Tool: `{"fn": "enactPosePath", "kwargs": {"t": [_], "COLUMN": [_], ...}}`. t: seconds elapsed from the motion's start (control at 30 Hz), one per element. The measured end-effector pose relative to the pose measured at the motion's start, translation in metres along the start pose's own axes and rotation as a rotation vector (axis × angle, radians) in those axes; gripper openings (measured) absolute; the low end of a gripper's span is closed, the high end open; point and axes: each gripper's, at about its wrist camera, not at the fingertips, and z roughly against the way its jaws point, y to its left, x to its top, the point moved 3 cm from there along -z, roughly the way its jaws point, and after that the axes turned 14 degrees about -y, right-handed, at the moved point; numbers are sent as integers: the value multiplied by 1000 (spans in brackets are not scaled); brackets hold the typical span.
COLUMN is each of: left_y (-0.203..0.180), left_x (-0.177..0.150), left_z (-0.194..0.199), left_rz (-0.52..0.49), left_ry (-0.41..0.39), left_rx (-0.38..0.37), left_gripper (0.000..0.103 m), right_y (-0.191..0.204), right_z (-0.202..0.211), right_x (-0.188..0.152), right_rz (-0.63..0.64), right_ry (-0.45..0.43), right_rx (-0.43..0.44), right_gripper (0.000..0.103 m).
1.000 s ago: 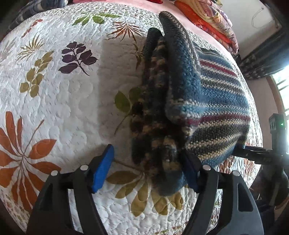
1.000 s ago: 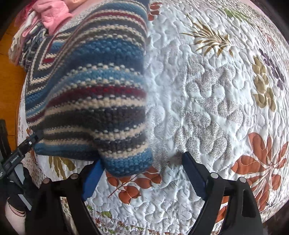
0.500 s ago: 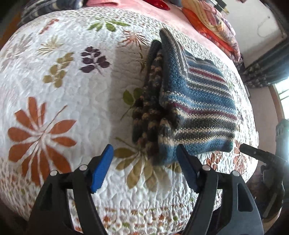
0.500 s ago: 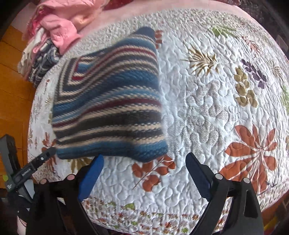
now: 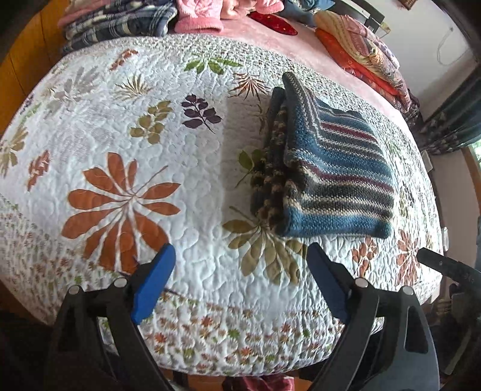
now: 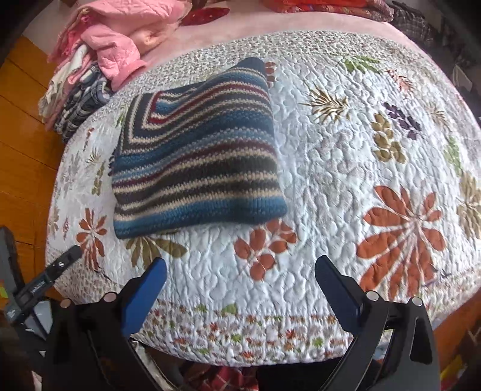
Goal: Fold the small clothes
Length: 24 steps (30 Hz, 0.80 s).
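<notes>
Blue, maroon, cream striped knit on white quilt with rust leaves.

Folded striped knit sweater: inner layers hidden under top fold. Pink padded jacket and plaid clothes pile cropped by frame edge.

Both wrist cameras look forward and down over their own tool's fingers from the bed's near edge. Both share the folded striped knit and leaf-print quilt.
</notes>
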Motion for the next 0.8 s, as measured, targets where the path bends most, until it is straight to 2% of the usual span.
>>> {"fn": "enactPosePath", "kwargs": {"t": [0.33, 0.7, 0.8], "left_y": [-17, -27, -31], "left_x": [-20, -34, -35], "left_z": [30, 53, 58], "left_rz": [-73, -98, -105], "left_ry": [-15, -40, -54], "left_rx": [48, 89, 97], "left_gripper": [91, 91, 91], "right_y": [22, 32, 33], "right_z": [22, 41, 46], "right_x": [-26, -44, -47], "right_rz": [90, 111, 116], "right_ry": [-34, -78, -95], "right_rx": [-27, -3, -25], "right_gripper": [99, 99, 99]}}
